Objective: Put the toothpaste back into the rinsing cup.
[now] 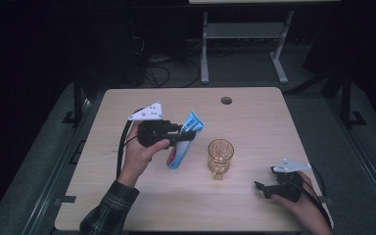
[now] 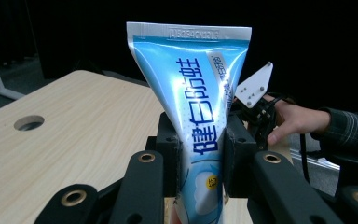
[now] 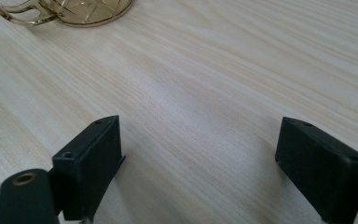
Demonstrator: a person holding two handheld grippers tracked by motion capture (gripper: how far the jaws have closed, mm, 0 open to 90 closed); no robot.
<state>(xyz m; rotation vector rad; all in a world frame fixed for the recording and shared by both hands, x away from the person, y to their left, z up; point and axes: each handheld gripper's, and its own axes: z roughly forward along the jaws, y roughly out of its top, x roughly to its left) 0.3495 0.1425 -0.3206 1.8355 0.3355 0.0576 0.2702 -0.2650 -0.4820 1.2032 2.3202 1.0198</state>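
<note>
A blue and white toothpaste tube (image 1: 183, 139) hangs above the table, crimped end up and tilted to the right. My left gripper (image 1: 183, 133) is shut on its middle; in the left gripper view the tube (image 2: 196, 107) stands upright between the two pads. To its right an amber glass mug (image 1: 220, 157) stands upright on the table. My right gripper (image 1: 264, 190) rests low near the front right edge, open, with nothing between its fingers. In the right gripper view the mug's base (image 3: 74, 10) shows at the top left, well ahead of the gripper (image 3: 200, 158).
The light wooden table (image 1: 254, 127) has a round cable hole (image 1: 226, 100) near its far edge. A white desk frame (image 1: 245, 44) and cables stand on the floor beyond it.
</note>
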